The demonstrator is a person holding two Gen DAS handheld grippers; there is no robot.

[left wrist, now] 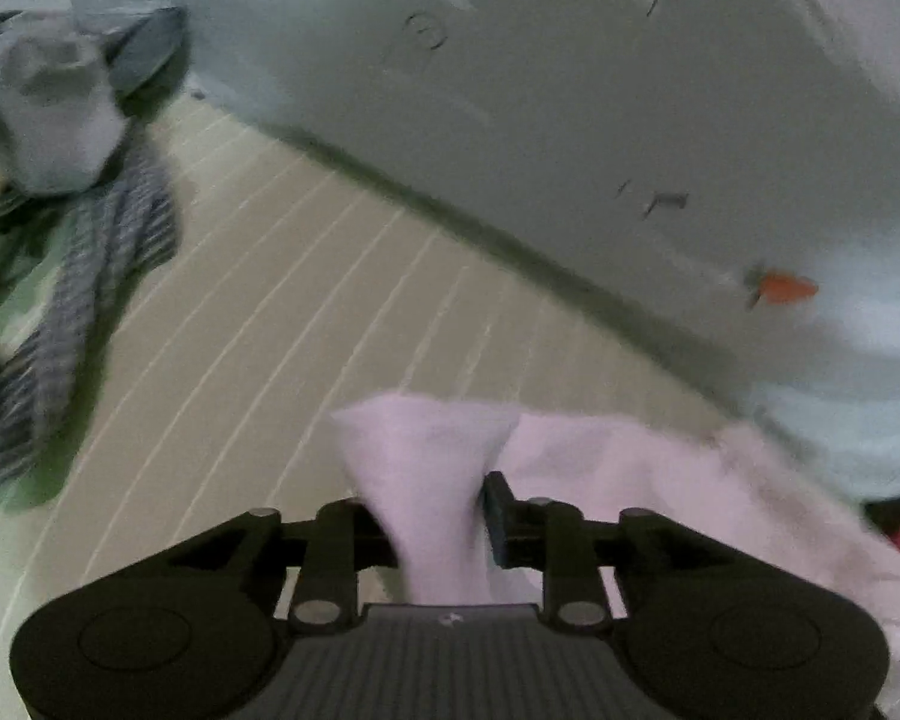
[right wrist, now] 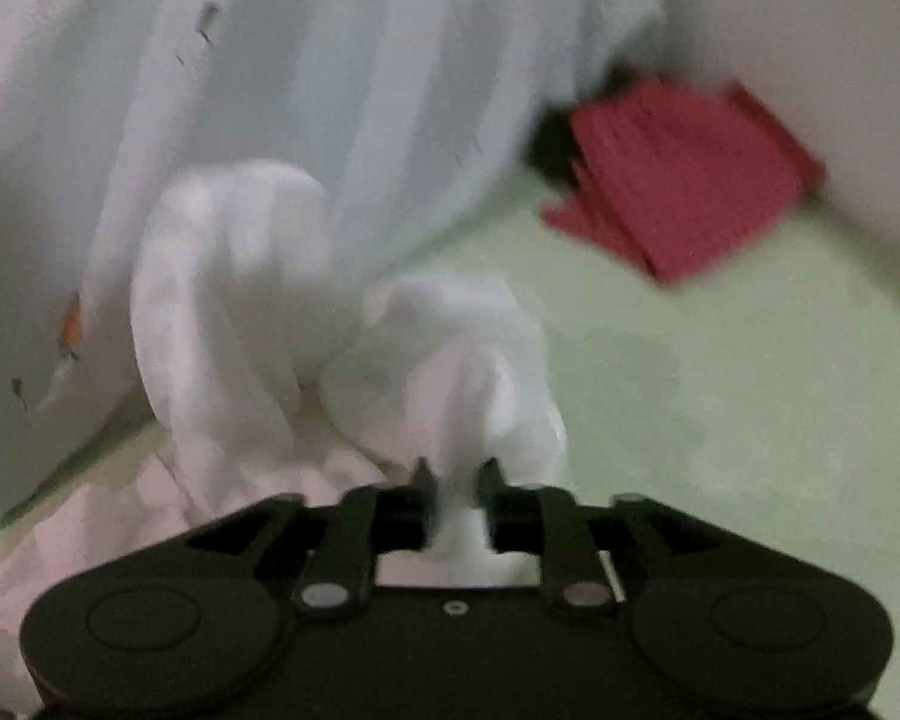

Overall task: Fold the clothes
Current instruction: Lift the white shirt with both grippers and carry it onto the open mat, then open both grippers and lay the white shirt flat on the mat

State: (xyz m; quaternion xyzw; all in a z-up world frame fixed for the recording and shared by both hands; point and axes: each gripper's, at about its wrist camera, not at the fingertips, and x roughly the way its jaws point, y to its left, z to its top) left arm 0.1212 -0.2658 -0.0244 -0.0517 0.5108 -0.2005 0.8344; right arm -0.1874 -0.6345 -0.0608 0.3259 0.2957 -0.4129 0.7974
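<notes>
Gripping a bunched fold of one pale pink-white garment (left wrist: pixel 426 480), the left gripper (left wrist: pixel 435 516) has its two black fingers pressed against the cloth on either side, clenched on it. From there the garment trails off to the right across a cream bedsheet (left wrist: pixel 306 312) marked with thin white lines. That sheet lies bare and open ahead of the gripper and to its left, up to where a pale wall (left wrist: pixel 570 90) meets it along a dark slanting seam. At the far left edge sits one loose heap of clothes (left wrist: pixel 60 180), including a blue striped piece, well apart from the gripper. A small orange mark (left wrist: pixel 783 288) shows on the wall at right. Seen from the right wrist, the right gripper (right wrist: pixel 456 498) also has its two fingers closed on a pinch of the same white garment (right wrist: pixel 342 330), which rises in two rounded humps just ahead of it. Behind those humps hangs one pale blue-white curtain (right wrist: pixel 360 90). To the right the surface is a clear, light green sheet (right wrist: pixel 720 420), running to a wall at the right edge. One folded red cloth (right wrist: pixel 684 180) rests in the far right corner against that wall, well apart from the garment. Both views are blurred, so fine detail of the cloth cannot be told.
</notes>
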